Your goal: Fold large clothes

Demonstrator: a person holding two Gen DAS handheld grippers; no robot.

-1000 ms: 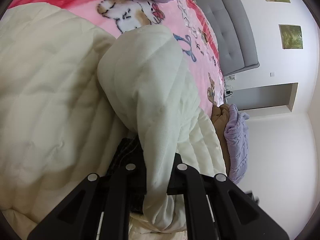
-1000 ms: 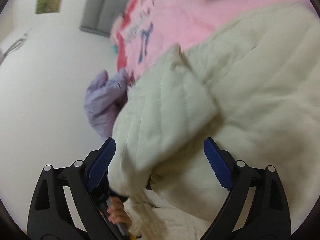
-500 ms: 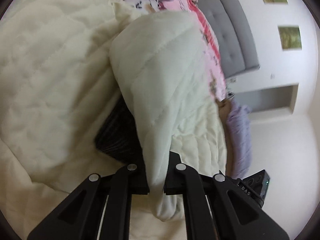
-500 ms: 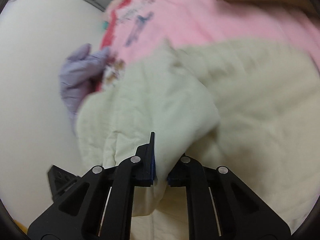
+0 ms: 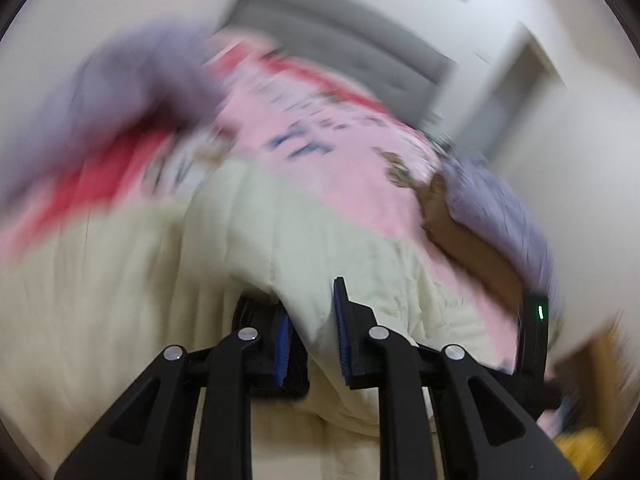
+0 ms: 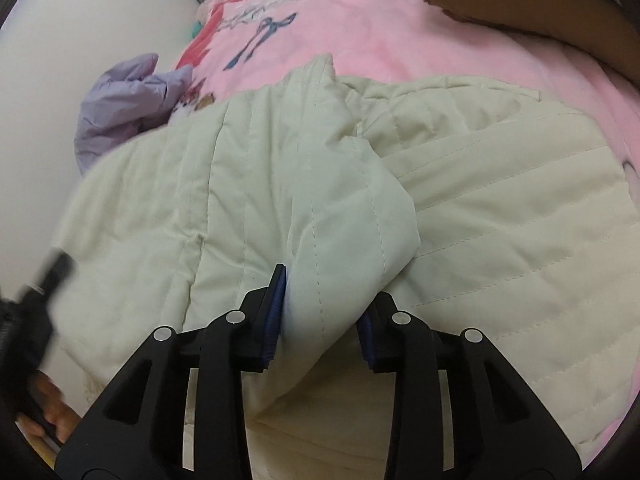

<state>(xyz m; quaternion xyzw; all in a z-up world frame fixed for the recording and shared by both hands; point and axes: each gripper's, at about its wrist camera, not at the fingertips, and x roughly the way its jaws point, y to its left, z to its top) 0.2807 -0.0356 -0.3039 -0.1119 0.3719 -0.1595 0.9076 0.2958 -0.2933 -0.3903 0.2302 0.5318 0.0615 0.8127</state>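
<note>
A large cream quilted jacket [image 6: 480, 208] lies spread on a pink blanket. It also shows in the blurred left wrist view [image 5: 120, 280]. My left gripper [image 5: 312, 332] has a cream fold of the jacket between its blue pads [image 5: 342, 336], with the jaws slightly parted around it. My right gripper [image 6: 320, 320] has a thick fold of a jacket sleeve [image 6: 340, 240] between its jaws, which stand partly apart around the fabric. A dark lining patch [image 5: 248, 308] shows beside the left gripper's fingers.
The pink cartoon blanket [image 6: 380, 40] covers the bed. A lilac garment [image 6: 128, 100] lies at the left edge, a brown one [image 6: 540, 12] and another lilac one [image 5: 500, 208] at the right. A grey headboard [image 5: 340, 40] and white wall stand behind.
The left wrist view has swung fast and is blurred; its jaws have parted slightly. The right gripper's jaws, tight on the sleeve half a second ago, have widened around the fold.
</note>
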